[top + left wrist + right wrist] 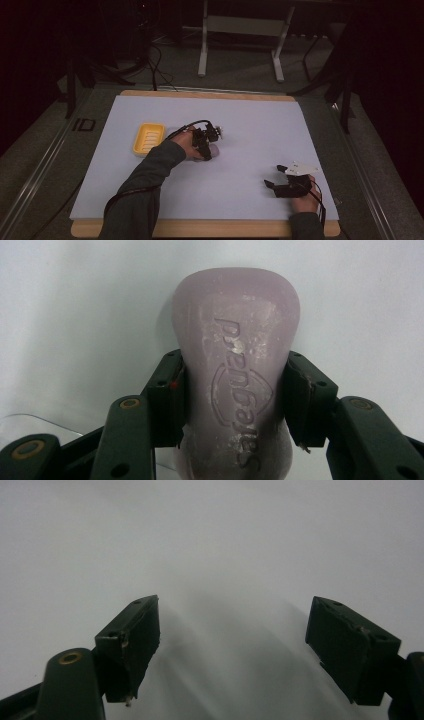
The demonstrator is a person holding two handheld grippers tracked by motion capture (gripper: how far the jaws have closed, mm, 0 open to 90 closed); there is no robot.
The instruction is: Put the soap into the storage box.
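While the soap lies flat on the sheet, the left hand already has it pinched, so these are the things I would note from where I stand.

Soap: a pale lilac bar of soap (235,375) with a raised brand stamp, lying on the white table cover (250,125) near the middle, just right of the yellow soap dish (148,138).

Left gripper (206,145): jaws closed on the bar's narrow waist, one pad on each long side; in the left gripper view the pads press the flanks with no gap.

Right gripper (232,645): jaws spread wide with nothing between them, resting on the cover near the front right, well apart from the soap.

Weight: I judge it light to middling, a solid block that one gripper can lift.

Stiffness: hard enough to keep its shape, though the pads could dent or scuff its waxy surface if squeezed hard.

Slip: smooth and rounded, so likely slippery; the white scuffs suggest it is dry.

Best hold: the waisted middle, as now, where the wider ends either side help stop it sliding out.

Risk: a tilt could let the bar twist between the pads.
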